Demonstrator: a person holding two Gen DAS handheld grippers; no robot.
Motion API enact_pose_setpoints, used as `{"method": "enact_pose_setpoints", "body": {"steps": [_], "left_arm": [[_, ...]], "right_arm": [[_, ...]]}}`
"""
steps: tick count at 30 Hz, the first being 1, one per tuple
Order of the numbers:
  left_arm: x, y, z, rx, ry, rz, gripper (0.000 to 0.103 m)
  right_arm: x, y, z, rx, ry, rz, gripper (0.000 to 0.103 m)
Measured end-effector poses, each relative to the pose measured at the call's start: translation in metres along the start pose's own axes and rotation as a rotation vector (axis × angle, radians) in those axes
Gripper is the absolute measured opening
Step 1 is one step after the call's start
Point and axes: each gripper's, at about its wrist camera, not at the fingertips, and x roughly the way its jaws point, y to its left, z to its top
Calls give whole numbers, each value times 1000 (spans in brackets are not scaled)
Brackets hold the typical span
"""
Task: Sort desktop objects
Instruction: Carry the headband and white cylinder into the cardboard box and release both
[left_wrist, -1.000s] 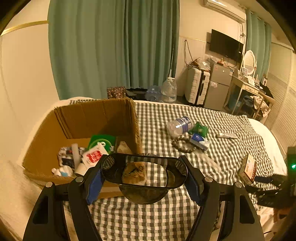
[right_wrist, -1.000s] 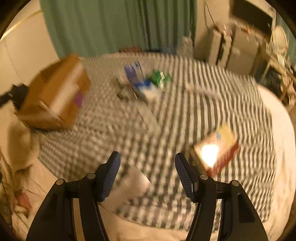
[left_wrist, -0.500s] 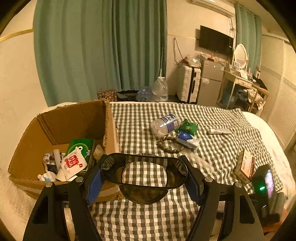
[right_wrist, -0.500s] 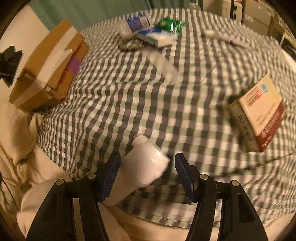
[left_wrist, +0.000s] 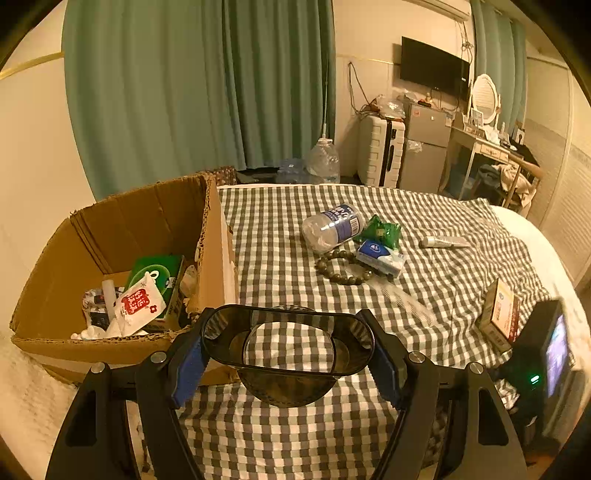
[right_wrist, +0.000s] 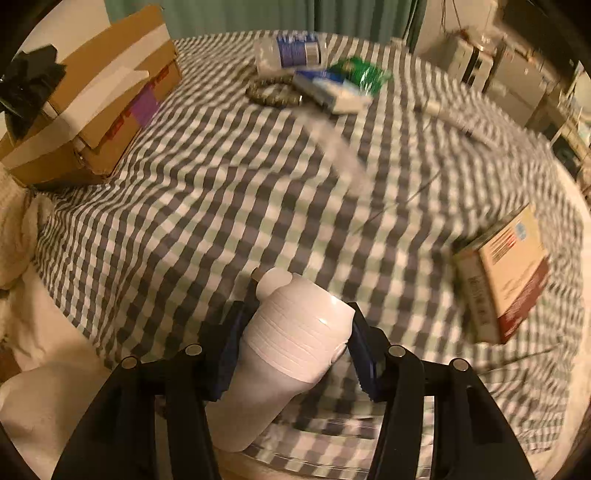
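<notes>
The left gripper (left_wrist: 288, 347) is clamping a dark transparent bowl (left_wrist: 288, 354) between its blue pads, holding it above the near edge of the checked cloth (left_wrist: 288, 229), beside the cardboard box (left_wrist: 122, 236) at the cloth's left edge. The bowl's lower part is hiding behind its own rim, and the cloth is showing through its wall. The right gripper (right_wrist: 291, 345) is straddling a white plastic bottle (right_wrist: 284, 347) lying at the near edge of the cloth; its fingers are flanking the bottle closely, but whether they are pressing on it is hard to make out. The bottle's base is running out of sight between the gripper arms. The right wrist view is blurring, smearing the water bottle (right_wrist: 288, 50), bead bracelet (right_wrist: 273, 92) and tissue pack (right_wrist: 328, 90) at the far edge. A medicine carton (right_wrist: 506, 273) is lying toward the right edge.
</notes>
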Motion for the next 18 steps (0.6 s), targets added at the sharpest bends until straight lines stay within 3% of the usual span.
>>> {"method": "enact_pose_setpoints", "body": {"steps": [13,18], "left_arm": [[-26,31,20,-43,-57,33,77],[-42,55,33,-64,-85,54,77]], "right_arm": [[-86,5,40,-116,-273,-197,53],[-124,14,53,-145,-364,-204,53]]}}
